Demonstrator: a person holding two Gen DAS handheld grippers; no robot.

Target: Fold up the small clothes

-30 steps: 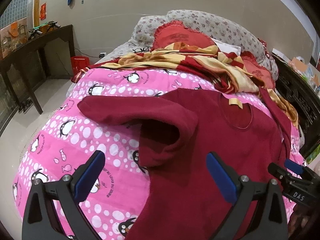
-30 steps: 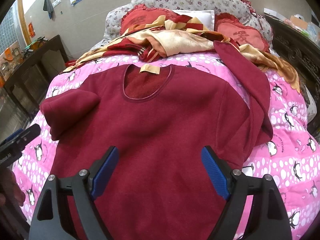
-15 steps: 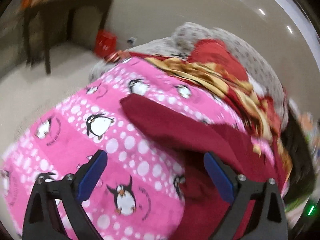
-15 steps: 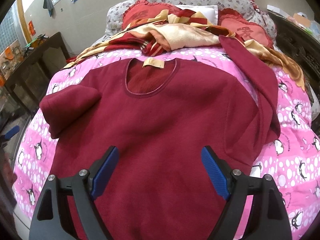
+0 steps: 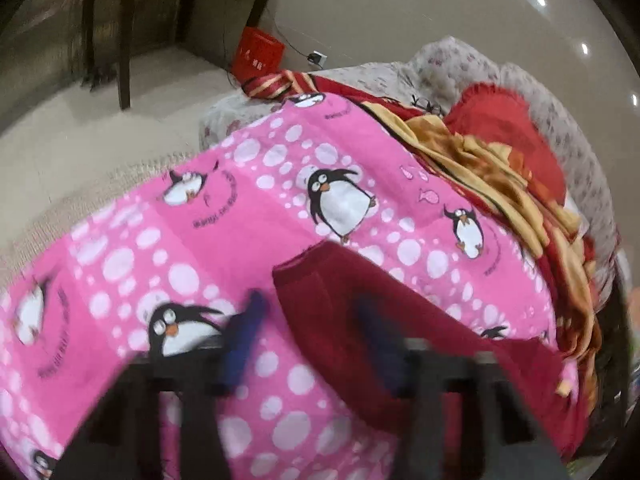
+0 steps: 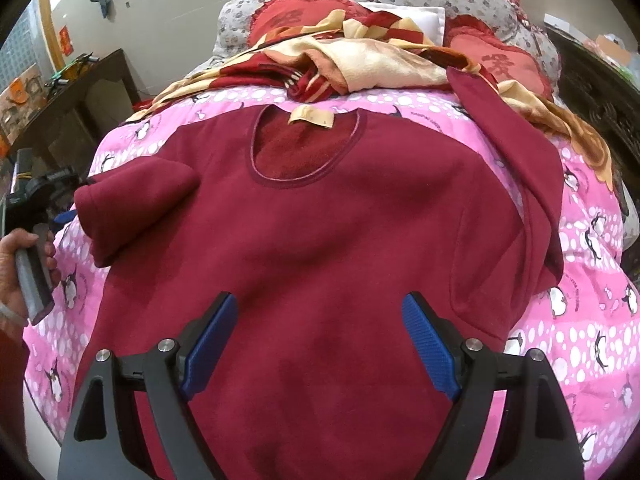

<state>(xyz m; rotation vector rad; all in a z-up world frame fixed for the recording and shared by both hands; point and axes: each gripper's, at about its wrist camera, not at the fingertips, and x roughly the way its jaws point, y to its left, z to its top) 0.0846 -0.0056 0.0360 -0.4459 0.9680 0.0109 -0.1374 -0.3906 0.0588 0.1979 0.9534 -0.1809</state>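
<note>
A dark red fleece sweater (image 6: 320,248) lies face up on the pink penguin quilt (image 6: 580,320), neck towards the pillows. Its left sleeve (image 6: 132,208) is folded back onto the shoulder; its right sleeve (image 6: 520,152) runs up towards the blankets. In the left wrist view the sleeve cuff (image 5: 320,292) lies between the blurred blue pads of my left gripper (image 5: 312,344), which straddles the cuff with its jaws narrowed. My right gripper (image 6: 320,344) is open and empty above the sweater's lower body.
A red and gold blanket (image 6: 360,56) and red pillows (image 6: 500,60) are heaped at the head of the bed. A dark wooden table (image 5: 132,8) and a red box (image 5: 260,54) stand on the floor left of the bed. Dark carved furniture (image 6: 600,92) lines the right side.
My left gripper has swung left and down to the sleeve cuff, and its jaws have narrowed around it. My right gripper has stayed open over the sweater, drifting slightly.
</note>
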